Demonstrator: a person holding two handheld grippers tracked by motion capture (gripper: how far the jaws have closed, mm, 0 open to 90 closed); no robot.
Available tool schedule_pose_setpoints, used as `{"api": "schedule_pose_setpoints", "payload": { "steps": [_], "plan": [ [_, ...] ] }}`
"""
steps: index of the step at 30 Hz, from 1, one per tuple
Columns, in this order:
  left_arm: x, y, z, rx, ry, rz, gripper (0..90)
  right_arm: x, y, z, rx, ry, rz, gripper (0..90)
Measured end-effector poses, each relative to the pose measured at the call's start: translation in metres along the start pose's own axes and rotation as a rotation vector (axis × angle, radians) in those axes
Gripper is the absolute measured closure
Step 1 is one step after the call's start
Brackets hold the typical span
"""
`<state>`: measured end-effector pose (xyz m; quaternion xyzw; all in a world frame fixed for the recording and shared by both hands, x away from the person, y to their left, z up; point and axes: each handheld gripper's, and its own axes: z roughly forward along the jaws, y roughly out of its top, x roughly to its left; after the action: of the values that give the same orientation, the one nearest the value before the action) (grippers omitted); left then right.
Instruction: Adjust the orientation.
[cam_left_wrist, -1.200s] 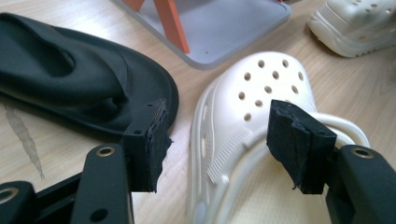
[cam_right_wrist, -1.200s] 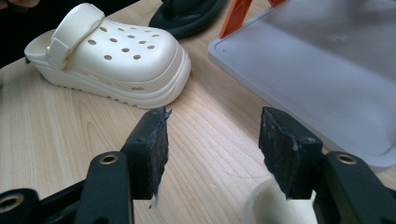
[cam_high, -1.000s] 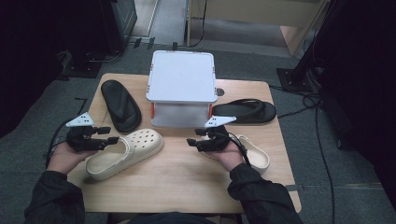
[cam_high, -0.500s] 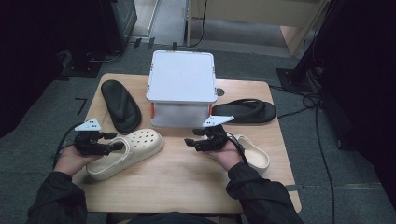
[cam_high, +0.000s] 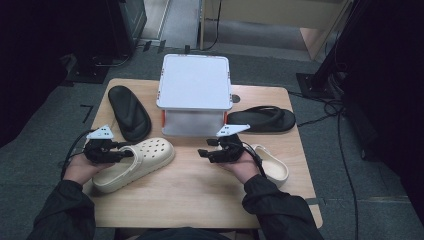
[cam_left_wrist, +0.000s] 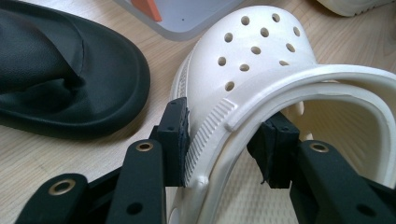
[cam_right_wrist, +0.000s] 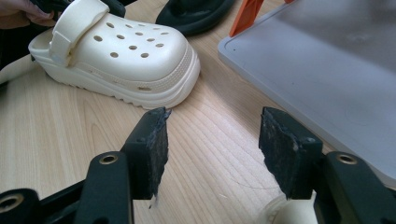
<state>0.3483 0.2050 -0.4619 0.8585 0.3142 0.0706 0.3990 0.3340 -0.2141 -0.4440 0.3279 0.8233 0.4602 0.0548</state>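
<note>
A: What does your left hand-held gripper hold?

B: It holds the cream clog. In the left gripper view my two black jaws stand on both sides of the clog's side wall, where the heel strap joins it. One pad presses on the ribbed outer face, the other pad is inside the opening. So the jaws are closed on the wall, with only the wall's thickness between them.

A: Where is this clog?

B: On the wooden tabletop, at my left side, with the toe pointing toward the middle. In the right gripper view its sole lies flat on the wood. Just behind it lies a black flip-flop, close to the clog; I cannot tell if they touch.

A: And your right hand-held gripper?

B: It is wide open and holds nothing. In the right gripper view I see bare wood between its jaws. It hovers near the middle of the tabletop, just in front of the white lidded box, and it points toward the clog.

A: What else is there?

B: Under my right hand lies a second cream clog. Behind it, beside the box, is another black flip-flop.
</note>
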Motion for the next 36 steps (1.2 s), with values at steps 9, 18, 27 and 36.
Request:
{"api": "schedule_pose_setpoints", "payload": {
  "steps": [9, 18, 27, 36],
  "plan": [
    [-0.007, 0.006, -0.002, 0.001, 0.051, 0.061, 72.2, -0.001, 0.000, -0.001, -0.001, -0.001, 0.003, 43.1],
    [-0.012, 0.013, -0.003, -0.018, 0.072, 0.102, 77.2, 0.001, 0.000, 0.001, 0.007, 0.000, 0.003, 43.1],
    [-0.022, 0.031, -0.004, -0.111, 0.060, 0.083, 77.6, 0.001, 0.000, 0.002, 0.009, 0.002, 0.005, 43.1],
    [-0.028, 0.059, 0.011, -0.160, 0.082, 0.084, 77.7, 0.000, -0.001, 0.002, 0.013, -0.003, 0.008, 43.1]
  ]
}}
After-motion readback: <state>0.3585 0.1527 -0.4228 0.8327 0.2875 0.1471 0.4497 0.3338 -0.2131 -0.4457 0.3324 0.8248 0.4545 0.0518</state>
